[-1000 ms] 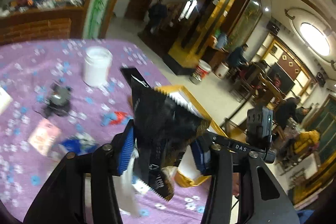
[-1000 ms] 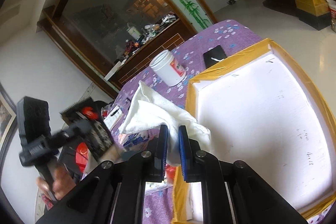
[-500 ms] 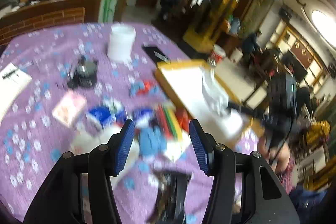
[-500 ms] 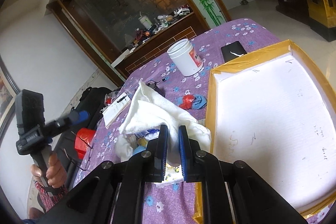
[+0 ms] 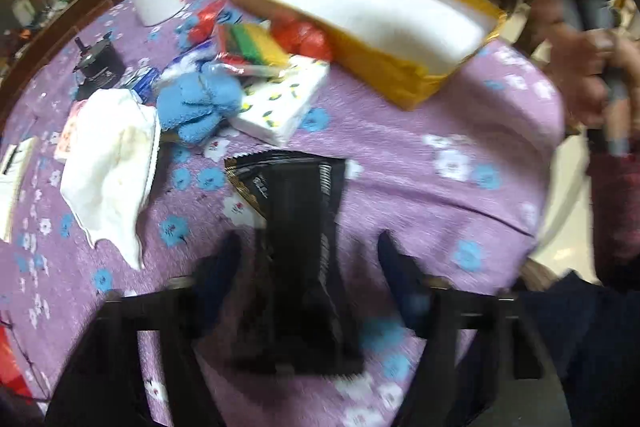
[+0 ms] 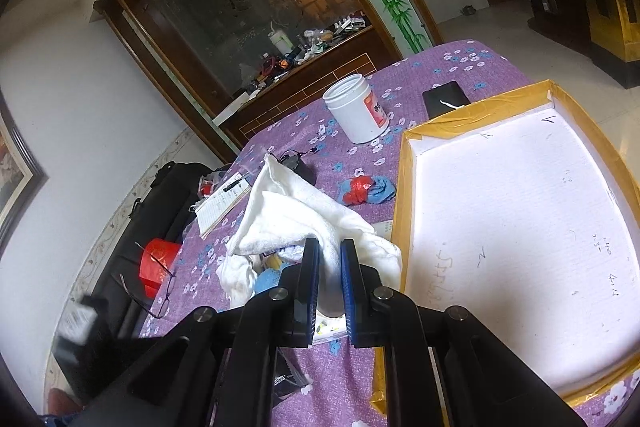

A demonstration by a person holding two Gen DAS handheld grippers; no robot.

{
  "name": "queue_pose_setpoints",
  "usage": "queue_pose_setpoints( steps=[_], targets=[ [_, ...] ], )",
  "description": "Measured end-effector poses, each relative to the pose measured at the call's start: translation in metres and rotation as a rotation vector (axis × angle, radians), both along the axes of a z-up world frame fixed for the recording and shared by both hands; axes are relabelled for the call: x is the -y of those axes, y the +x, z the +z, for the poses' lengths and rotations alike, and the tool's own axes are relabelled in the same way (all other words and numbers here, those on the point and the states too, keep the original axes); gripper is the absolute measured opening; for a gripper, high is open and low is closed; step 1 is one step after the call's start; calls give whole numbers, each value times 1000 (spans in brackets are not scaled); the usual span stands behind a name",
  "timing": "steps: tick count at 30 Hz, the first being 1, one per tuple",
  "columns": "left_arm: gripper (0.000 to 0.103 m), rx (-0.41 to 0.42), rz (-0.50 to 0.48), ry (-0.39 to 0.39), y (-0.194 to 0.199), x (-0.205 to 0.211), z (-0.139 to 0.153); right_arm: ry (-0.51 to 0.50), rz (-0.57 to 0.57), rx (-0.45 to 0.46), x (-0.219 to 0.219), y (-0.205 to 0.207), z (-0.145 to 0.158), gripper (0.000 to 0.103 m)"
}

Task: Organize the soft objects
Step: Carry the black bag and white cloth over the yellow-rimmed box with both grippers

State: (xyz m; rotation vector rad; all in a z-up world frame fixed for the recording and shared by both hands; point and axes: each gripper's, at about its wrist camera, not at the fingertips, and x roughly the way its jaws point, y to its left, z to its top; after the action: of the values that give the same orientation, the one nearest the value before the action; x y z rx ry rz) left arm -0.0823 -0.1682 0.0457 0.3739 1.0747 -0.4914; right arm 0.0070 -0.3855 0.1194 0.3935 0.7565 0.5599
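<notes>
The right tool is pinched shut on a soft white towel, which hangs just beside the shallow white tray with yellow taped edges. The tray holds nothing so far. I think the towel should go over the tray wall first, and be let go only when it is well inside, so no corner is left on the rim. The left tool points down at a flat black foil snack packet lying on the purple flowered tabletop. Its jaws are closing with the packet between them, but the blur hides whether the pads touch it yet. A grip across the middle of the packet would keep it from slipping. There are small pen marks in the tray, a red label on the white plastic jar, and pale print on the packet; all are too small or blurred to read.
</notes>
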Motion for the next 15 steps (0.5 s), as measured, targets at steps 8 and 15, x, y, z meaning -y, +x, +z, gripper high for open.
queue_pose_setpoints(
  steps=[8, 15],
  targets=[
    [22, 127, 7, -153, 20, -4, 58, -3, -41, 23, 19, -2, 10, 11],
    [23, 205, 16, -291, 71, 22, 112, 30, -137, 19, 43, 16, 19, 11]
  ],
)
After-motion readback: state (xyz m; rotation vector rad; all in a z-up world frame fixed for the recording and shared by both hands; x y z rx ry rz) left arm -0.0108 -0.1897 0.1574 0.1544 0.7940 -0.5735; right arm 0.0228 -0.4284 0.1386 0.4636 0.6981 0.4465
